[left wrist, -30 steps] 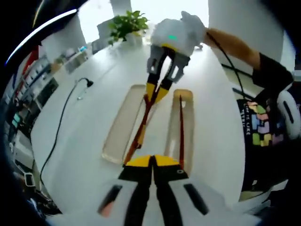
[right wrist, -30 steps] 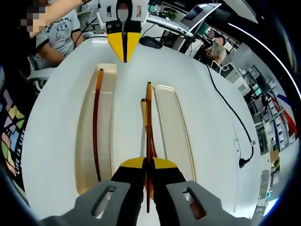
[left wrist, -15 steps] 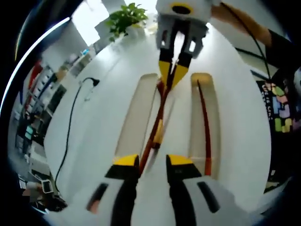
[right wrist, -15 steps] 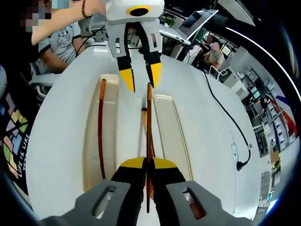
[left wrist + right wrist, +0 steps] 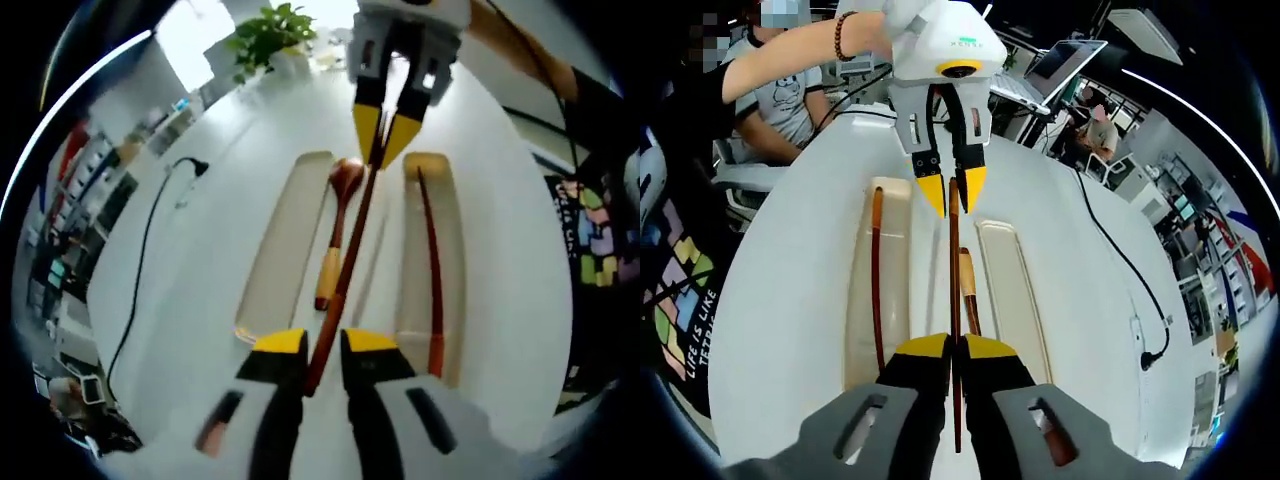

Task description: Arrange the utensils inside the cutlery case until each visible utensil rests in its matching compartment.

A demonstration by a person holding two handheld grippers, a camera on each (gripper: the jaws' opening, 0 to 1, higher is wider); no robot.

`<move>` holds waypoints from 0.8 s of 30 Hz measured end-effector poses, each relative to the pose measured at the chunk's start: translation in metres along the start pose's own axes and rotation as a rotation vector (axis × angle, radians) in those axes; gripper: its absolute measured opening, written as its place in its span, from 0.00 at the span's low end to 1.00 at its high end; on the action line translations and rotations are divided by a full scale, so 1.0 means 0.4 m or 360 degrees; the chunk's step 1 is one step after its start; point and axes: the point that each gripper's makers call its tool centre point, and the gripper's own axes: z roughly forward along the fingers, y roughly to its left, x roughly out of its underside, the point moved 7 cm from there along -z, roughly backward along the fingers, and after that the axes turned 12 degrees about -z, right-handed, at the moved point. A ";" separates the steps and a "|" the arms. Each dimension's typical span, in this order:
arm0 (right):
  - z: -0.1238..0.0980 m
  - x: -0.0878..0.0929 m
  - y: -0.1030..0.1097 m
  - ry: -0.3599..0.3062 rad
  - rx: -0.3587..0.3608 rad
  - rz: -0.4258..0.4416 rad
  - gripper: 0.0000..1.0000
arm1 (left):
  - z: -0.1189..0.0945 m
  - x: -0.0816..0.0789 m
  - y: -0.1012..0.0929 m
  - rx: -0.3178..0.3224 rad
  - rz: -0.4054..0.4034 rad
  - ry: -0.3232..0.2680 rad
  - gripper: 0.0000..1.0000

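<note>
Reddish-brown wood, a long chopstick [image 5: 953, 300] is pinched at one end by the closed right tongs [image 5: 953, 348], while its other end lies between the parted tips of the left tongs [image 5: 322, 345]. Beside that chopstick a wooden spoon [image 5: 336, 225] rests on the white desk [image 5: 200, 260] between two pale case trays [image 5: 285, 240], and a second chopstick [image 5: 430, 260] lies inside the tray on its far side.

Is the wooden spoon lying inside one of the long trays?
No, in the left gripper view the wooden spoon lies on the white table, in the gap between the two trays.
</note>
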 end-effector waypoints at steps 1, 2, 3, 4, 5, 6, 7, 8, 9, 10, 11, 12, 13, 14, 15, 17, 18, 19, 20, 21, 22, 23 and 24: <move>-0.003 -0.001 0.003 -0.0006 0.0001 0.0004 0.02 | -0.002 0.001 -0.004 0.0017 -0.0011 0.0002 0.11; -0.004 -0.002 0.006 -0.0012 -0.0002 0.0006 0.02 | -0.003 0.002 -0.010 0.0031 -0.0023 0.0004 0.11; -0.005 -0.002 0.010 -0.0015 -0.0010 0.0011 0.02 | -0.003 0.005 -0.017 0.0052 -0.0048 0.0007 0.11; -0.006 -0.002 0.015 -0.0016 -0.0013 0.0010 0.02 | -0.002 0.008 -0.027 0.0076 -0.0065 0.0020 0.11; -0.006 -0.003 0.023 -0.0019 -0.0026 0.0003 0.02 | -0.003 0.011 -0.036 0.0080 -0.0057 0.0022 0.11; -0.007 -0.004 0.027 -0.0020 -0.0028 0.0002 0.02 | -0.005 0.012 -0.042 0.0081 -0.0049 0.0023 0.11; -0.007 -0.006 0.031 -0.0024 -0.0028 0.0004 0.02 | -0.008 0.014 -0.047 0.0085 -0.0040 0.0027 0.11; -0.007 -0.007 0.035 -0.0031 -0.0040 0.0010 0.02 | -0.011 0.015 -0.053 0.0093 -0.0034 0.0030 0.11; -0.007 -0.007 0.039 -0.0039 -0.0048 0.0015 0.02 | -0.014 0.016 -0.052 0.0101 -0.0035 0.0031 0.11; -0.006 -0.007 0.042 -0.0045 -0.0052 0.0017 0.02 | -0.015 0.016 -0.052 0.0105 -0.0036 0.0031 0.11; -0.004 -0.006 0.047 -0.0048 -0.0064 0.0019 0.02 | -0.018 0.018 -0.055 0.0116 -0.0040 0.0027 0.10; -0.003 -0.004 0.050 -0.0050 -0.0075 0.0025 0.02 | -0.020 0.020 -0.057 0.0128 -0.0043 0.0023 0.10; 0.000 -0.002 0.052 -0.0052 -0.0080 0.0034 0.03 | -0.021 0.022 -0.062 0.0139 -0.0048 0.0020 0.10; 0.001 -0.001 0.054 -0.0054 -0.0083 0.0034 0.03 | -0.022 0.025 -0.066 0.0149 -0.0047 0.0022 0.10; 0.005 0.000 0.060 -0.0055 -0.0096 0.0032 0.03 | -0.023 0.027 -0.071 0.0158 -0.0042 0.0021 0.10; 0.011 0.003 0.065 -0.0055 -0.0102 0.0031 0.03 | -0.027 0.031 -0.077 0.0175 -0.0030 0.0020 0.10; 0.014 0.004 0.067 -0.0056 -0.0112 0.0032 0.03 | -0.029 0.034 -0.079 0.0178 -0.0024 0.0020 0.09; 0.018 0.003 0.070 -0.0059 -0.0121 0.0040 0.03 | -0.031 0.036 -0.081 0.0178 -0.0021 0.0021 0.09; 0.023 0.002 0.073 -0.0064 -0.0124 0.0043 0.03 | -0.032 0.039 -0.082 0.0179 -0.0020 0.0025 0.09; 0.027 0.000 0.075 -0.0066 -0.0132 0.0046 0.03 | -0.034 0.042 -0.083 0.0181 -0.0018 0.0028 0.09; 0.030 -0.002 0.078 -0.0068 -0.0137 0.0044 0.03 | -0.034 0.044 -0.083 0.0181 -0.0019 0.0031 0.09; 0.033 -0.005 0.080 -0.0073 -0.0143 0.0046 0.03 | -0.035 0.048 -0.083 0.0178 -0.0019 0.0036 0.09; 0.036 -0.006 0.082 -0.0077 -0.0151 0.0050 0.03 | -0.037 0.051 -0.082 0.0176 -0.0016 0.0042 0.10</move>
